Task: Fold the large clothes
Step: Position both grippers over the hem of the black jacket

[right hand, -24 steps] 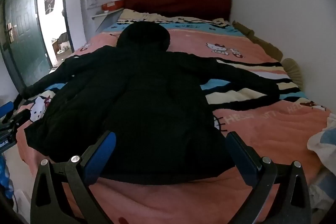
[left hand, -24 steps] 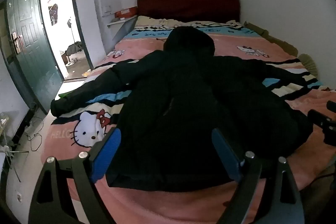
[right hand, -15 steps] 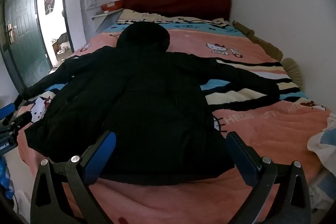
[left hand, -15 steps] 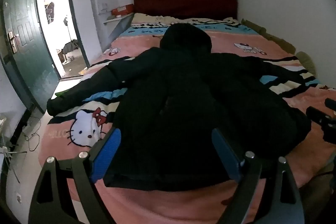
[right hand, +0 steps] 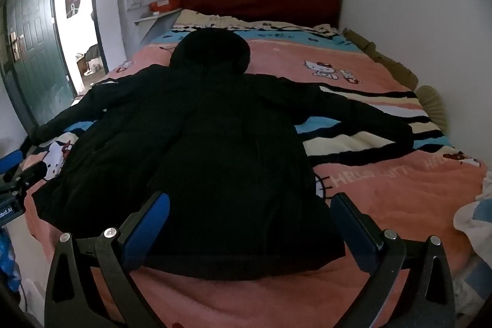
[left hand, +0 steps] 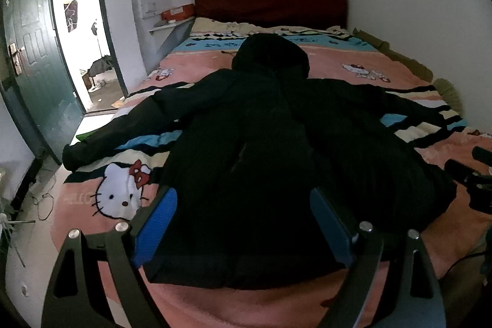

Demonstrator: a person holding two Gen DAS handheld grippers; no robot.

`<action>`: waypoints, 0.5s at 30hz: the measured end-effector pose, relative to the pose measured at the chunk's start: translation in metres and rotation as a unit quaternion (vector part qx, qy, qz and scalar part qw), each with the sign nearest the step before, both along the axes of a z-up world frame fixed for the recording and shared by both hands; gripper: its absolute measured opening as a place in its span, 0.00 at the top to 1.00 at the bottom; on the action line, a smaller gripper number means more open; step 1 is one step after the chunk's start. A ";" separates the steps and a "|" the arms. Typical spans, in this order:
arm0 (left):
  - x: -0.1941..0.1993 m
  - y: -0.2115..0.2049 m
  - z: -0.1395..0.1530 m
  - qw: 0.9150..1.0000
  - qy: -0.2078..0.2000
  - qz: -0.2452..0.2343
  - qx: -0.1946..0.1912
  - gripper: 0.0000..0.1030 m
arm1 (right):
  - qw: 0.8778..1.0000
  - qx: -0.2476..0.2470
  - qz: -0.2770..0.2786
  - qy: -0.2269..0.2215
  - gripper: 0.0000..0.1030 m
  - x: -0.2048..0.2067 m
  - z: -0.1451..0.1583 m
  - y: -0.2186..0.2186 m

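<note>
A large black hooded jacket lies spread flat on the bed, hood toward the headboard and both sleeves stretched out to the sides. My left gripper hangs above the jacket's hem, open, with nothing between its blue pads. In the right wrist view my right gripper is also open over the hem, its jaws empty. The tip of the right gripper shows at the right edge of the left wrist view, and the left gripper shows at the left edge of the right wrist view.
The bed carries a pink cartoon-cat blanket and a dark red headboard. A green door stands open on the left. White walls close in behind and on the right. A light bundle of cloth lies at the bed's right edge.
The left wrist view has shifted slightly, the jacket sitting a little left and lower in frame. The right view is almost unchanged. Both grippers stay open.
</note>
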State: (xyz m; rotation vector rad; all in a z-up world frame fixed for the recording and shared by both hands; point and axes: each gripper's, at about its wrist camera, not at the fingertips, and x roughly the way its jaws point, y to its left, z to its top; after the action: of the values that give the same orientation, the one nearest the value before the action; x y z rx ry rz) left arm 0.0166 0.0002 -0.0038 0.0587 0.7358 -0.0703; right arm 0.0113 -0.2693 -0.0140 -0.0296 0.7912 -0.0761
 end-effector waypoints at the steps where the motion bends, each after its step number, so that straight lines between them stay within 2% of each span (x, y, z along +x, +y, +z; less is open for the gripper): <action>1: 0.001 0.001 -0.001 1.000 0.002 0.001 -0.001 0.14 | 1.000 0.001 0.000 0.002 0.01 0.002 0.000 -0.001; 15: 0.019 -0.002 -0.010 1.000 0.015 0.023 0.003 0.14 | 1.000 0.013 -0.006 0.008 0.01 0.016 -0.003 -0.006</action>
State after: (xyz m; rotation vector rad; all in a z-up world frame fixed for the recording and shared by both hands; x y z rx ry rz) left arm 0.0354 -0.0015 -0.0138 0.0464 0.7667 -0.0256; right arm 0.0275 -0.2751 -0.0172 -0.0014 0.8089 -0.0769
